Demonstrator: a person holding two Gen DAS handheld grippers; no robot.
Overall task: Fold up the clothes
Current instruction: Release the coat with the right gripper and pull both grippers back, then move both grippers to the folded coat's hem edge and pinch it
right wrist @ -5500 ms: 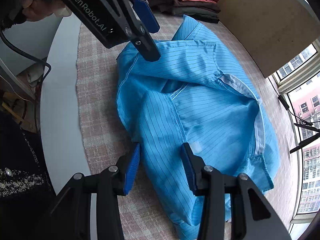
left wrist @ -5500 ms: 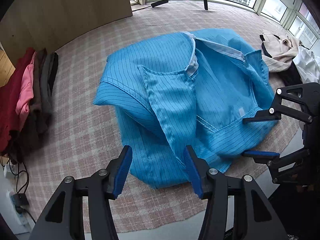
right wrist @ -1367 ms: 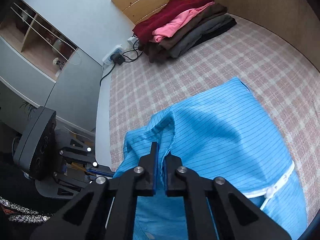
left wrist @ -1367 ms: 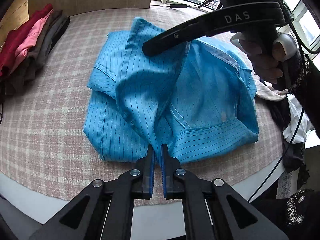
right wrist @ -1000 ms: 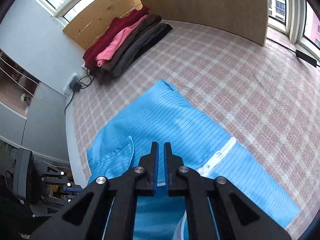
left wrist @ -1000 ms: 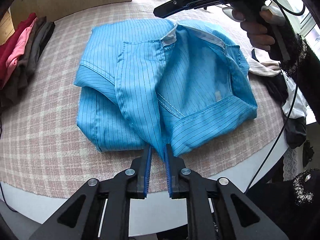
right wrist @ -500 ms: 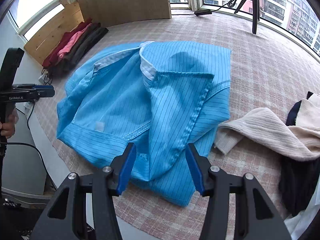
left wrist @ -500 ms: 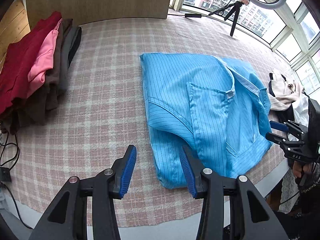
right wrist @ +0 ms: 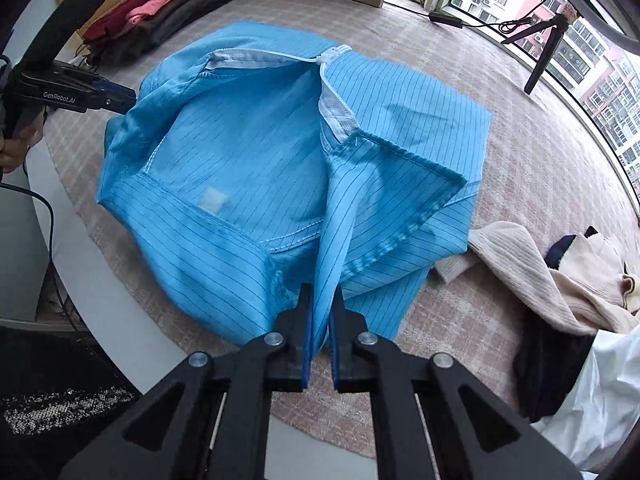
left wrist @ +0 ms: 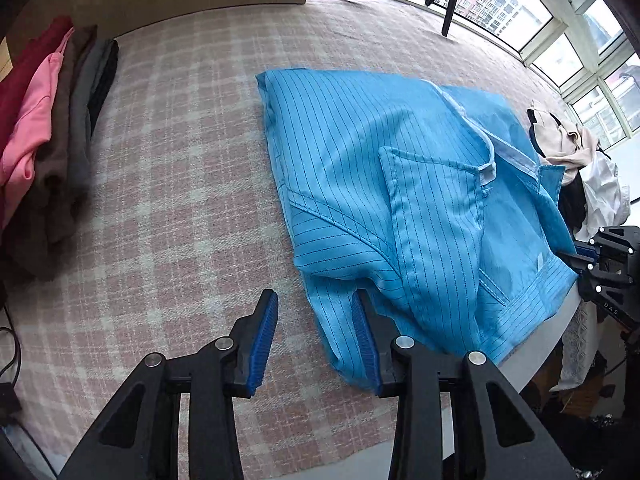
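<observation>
A blue pinstriped garment (left wrist: 384,184) lies partly folded on the pink checked cloth, also in the right wrist view (right wrist: 248,160). My left gripper (left wrist: 316,332) is open at the garment's near left corner, its right finger against the fabric edge, holding nothing. It also shows at the far left of the right wrist view (right wrist: 116,98). My right gripper (right wrist: 320,328) is shut on a sleeve-like flap of the blue garment (right wrist: 340,220) at its near edge. The right gripper also shows in the left wrist view (left wrist: 584,256) at the garment's right corner.
A stack of folded red, pink, brown and grey clothes (left wrist: 48,128) lies at the left. A pile of cream, white and dark clothes (right wrist: 560,280) lies to the right of the garment. The table's rounded edge (right wrist: 100,292) runs close by. A tripod (left wrist: 448,4) stands at the back.
My right gripper has closed on the garment's flap; it was open half a second ago. My left gripper has stayed open and moved closer to the garment's corner.
</observation>
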